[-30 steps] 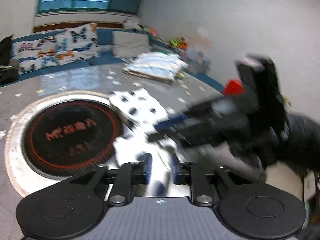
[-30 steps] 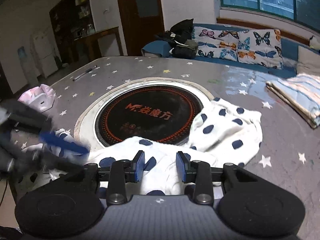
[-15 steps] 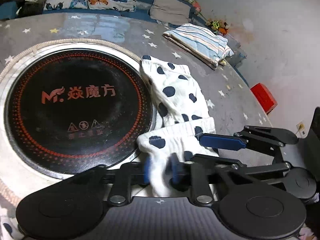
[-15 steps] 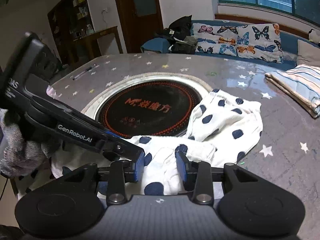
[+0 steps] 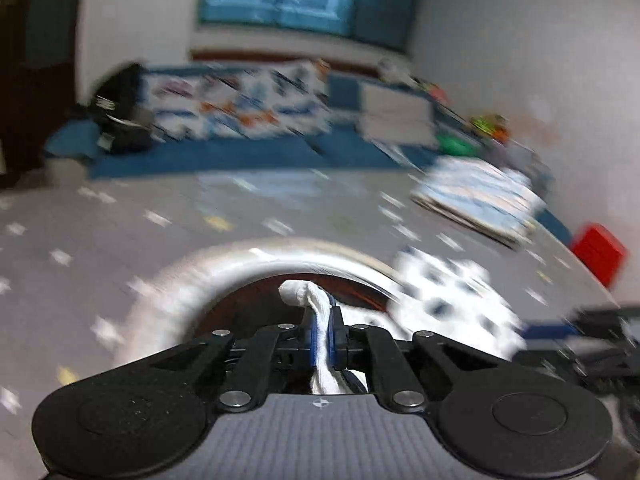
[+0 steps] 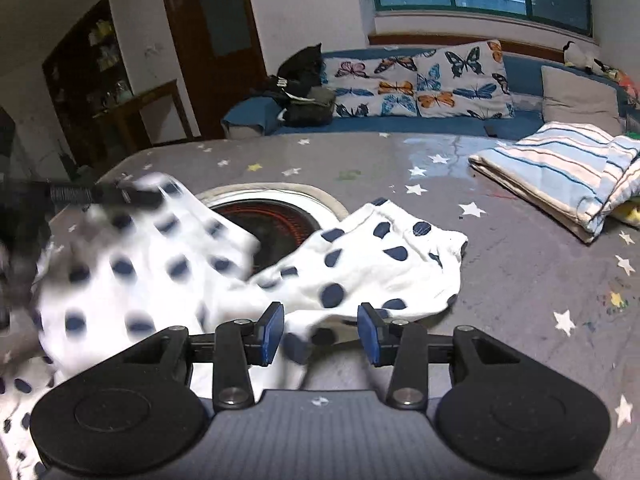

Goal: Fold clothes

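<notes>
Right wrist view: a white garment with dark blue dots (image 6: 360, 264) is seen spread across the round burner plate (image 6: 276, 220) set in the star-printed table (image 6: 520, 280), one part lying flat to the right of the plate, the other lifted and blurred to its left. It is judged light, soft and limp, so it will sag and fold wherever it is unsupported; hold is best taken at a hem or corner, with two layers pinched together. A bunched edge of it (image 5: 320, 332) is clamped between the closed pads of the left gripper (image 5: 321, 332) above the near rim of the plate. The right gripper (image 6: 320, 334), whose jaws have just been opening, stands part open over the cloth nearest the camera, and nothing is gripped by it. Beyond the plate, to the right, a folded striped blanket (image 6: 560, 172) is lying.
</notes>
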